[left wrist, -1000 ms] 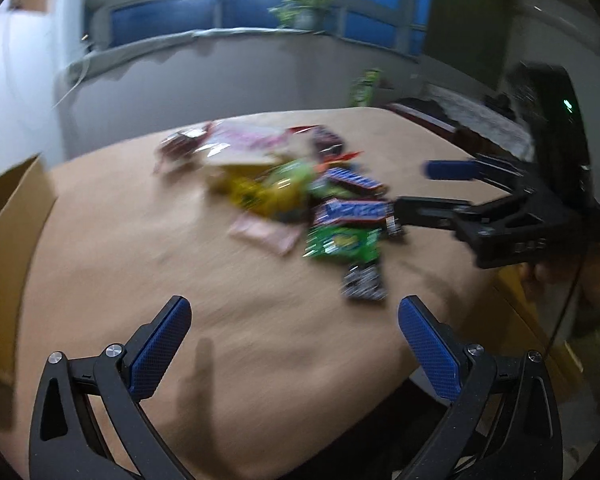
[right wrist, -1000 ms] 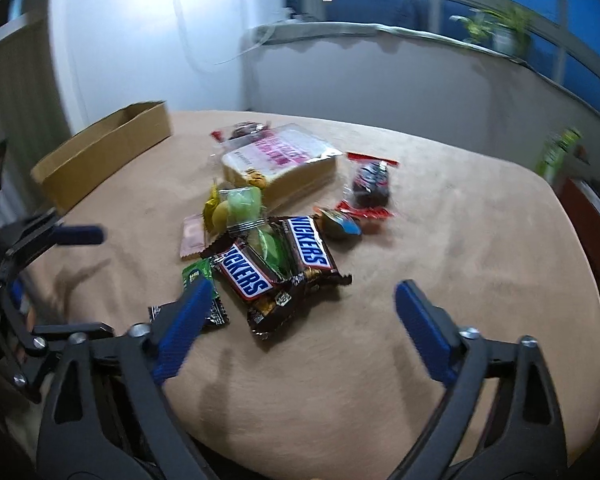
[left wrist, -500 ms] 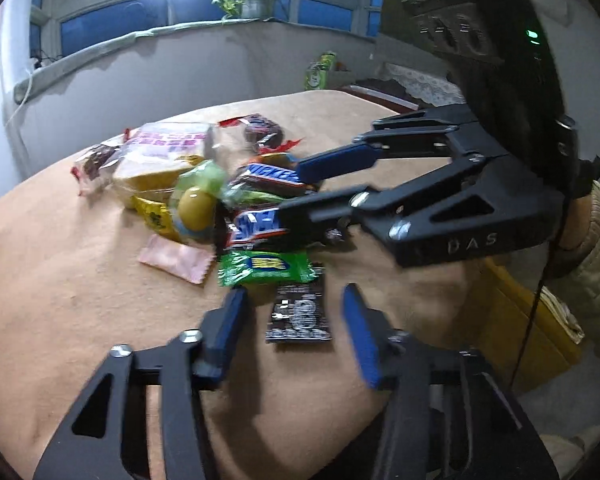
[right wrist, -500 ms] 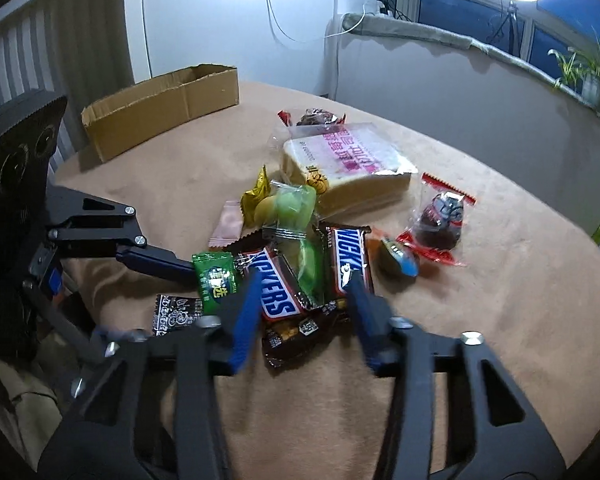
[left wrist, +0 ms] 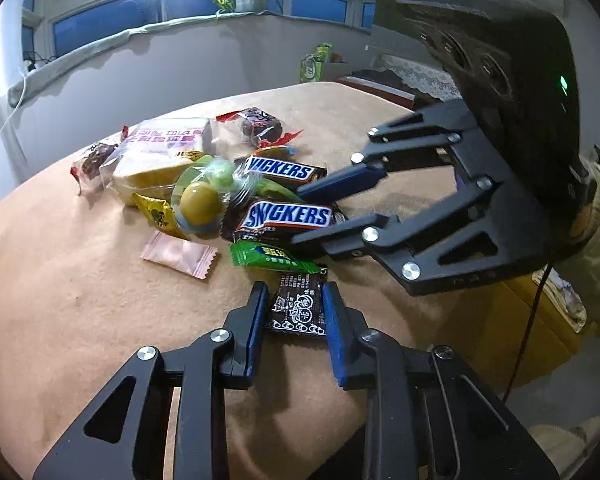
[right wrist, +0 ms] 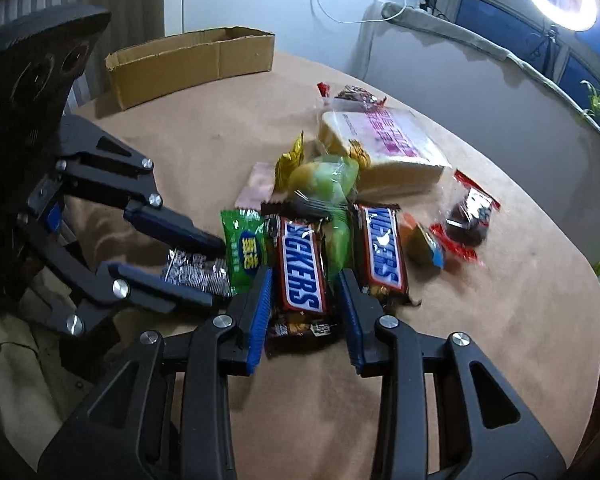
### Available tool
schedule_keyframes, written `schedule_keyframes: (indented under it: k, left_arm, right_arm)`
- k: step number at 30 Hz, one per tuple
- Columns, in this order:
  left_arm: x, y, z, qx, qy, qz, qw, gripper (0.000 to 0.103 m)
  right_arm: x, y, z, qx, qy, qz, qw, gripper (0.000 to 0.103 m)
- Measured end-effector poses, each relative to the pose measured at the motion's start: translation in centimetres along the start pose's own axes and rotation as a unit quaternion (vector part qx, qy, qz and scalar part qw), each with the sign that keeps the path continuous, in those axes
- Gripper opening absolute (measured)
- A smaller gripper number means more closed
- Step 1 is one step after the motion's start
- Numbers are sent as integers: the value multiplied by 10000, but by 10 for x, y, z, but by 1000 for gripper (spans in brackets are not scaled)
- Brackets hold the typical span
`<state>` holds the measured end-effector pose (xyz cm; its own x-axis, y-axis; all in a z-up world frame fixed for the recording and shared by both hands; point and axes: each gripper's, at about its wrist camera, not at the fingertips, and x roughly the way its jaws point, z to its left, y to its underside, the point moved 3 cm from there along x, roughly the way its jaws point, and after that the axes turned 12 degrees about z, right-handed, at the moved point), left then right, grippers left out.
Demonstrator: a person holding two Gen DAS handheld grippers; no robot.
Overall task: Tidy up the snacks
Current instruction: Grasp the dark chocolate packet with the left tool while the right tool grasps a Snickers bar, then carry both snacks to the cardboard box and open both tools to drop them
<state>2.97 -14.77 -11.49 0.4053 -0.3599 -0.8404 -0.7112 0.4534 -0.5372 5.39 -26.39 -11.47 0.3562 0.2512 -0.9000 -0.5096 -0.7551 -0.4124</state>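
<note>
Now both pairs of fingers have narrowed sharply from the wide spread of a second ago and dropped into the near edge of the snack pile. The left gripper (left wrist: pixel 294 312) has its fingers set close on either side of the small black sachet (left wrist: pixel 298 308), touching or nearly touching its edges; I cannot tell whether they grip it yet. The right gripper (right wrist: pixel 306 300) brackets the nearer Snickers bar (right wrist: pixel 302 266) the same way, pads beside its long edges, with the bar flat on the table (right wrist: pixel 500 320).

That suggests two picks starting at once, each hand taking one item. The green packet (left wrist: pixel 272 258) lies just beyond the sachet and touches it, so it may drag along. The second Snickers bar (right wrist: pixel 382 248) sits just right of the right fingers, and a wrapped green sweet (right wrist: pixel 324 176) overlaps the top of the targeted bar. The cardboard box (right wrist: pixel 188 64), the likely destination, stands well apart at the table's far left.
</note>
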Motion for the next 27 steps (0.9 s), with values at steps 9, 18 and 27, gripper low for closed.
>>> schedule_keyframes:
  k: [9,18,27]
  left_arm:
    - [-11,2,16,-384,48,-130,9992,25]
    - [-26,12,46,-724,-224,-181,9970,25]
    - [-31,29,80,-1149,-443,-132,9923,25]
  right_arm:
    - [-19,18,-11,937,5,-363,9949,30]
    - [-21,42,-20,1209,475,53,9915,31]
    - [-45,49,-11,1210,1060,95,9869,40]
